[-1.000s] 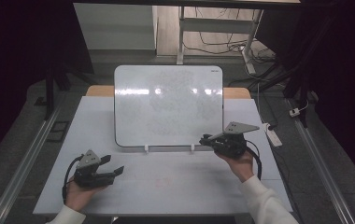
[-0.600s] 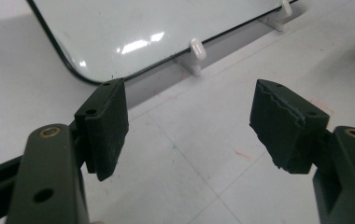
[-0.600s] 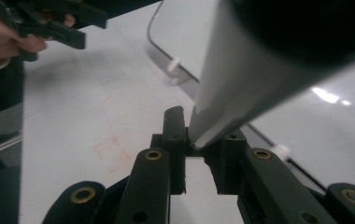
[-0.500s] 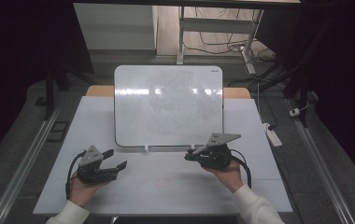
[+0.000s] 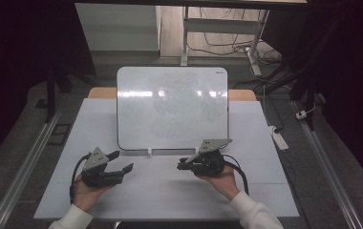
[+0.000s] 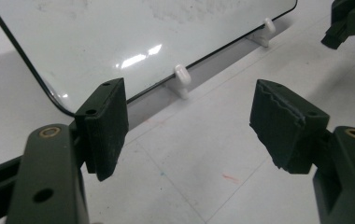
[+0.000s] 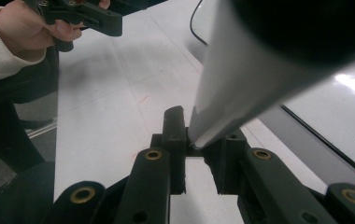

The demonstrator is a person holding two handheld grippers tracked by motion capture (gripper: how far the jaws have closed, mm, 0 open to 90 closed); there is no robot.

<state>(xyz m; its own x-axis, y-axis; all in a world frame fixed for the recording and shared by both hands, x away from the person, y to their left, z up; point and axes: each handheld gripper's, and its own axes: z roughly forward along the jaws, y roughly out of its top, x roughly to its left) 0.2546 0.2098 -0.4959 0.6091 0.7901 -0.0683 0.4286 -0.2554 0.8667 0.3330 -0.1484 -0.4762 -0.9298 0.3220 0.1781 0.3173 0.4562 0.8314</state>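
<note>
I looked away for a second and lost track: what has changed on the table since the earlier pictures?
The right gripper moved left and nearer the person, along the whiteboard's lower edge; it is shut on a grey tapered object. The left gripper stayed put, open and empty. The whiteboard did not move.

Glossy smooth whiteboard (image 5: 172,107); matt, faintly stained table (image 5: 170,191), perhaps laminate.
</note>
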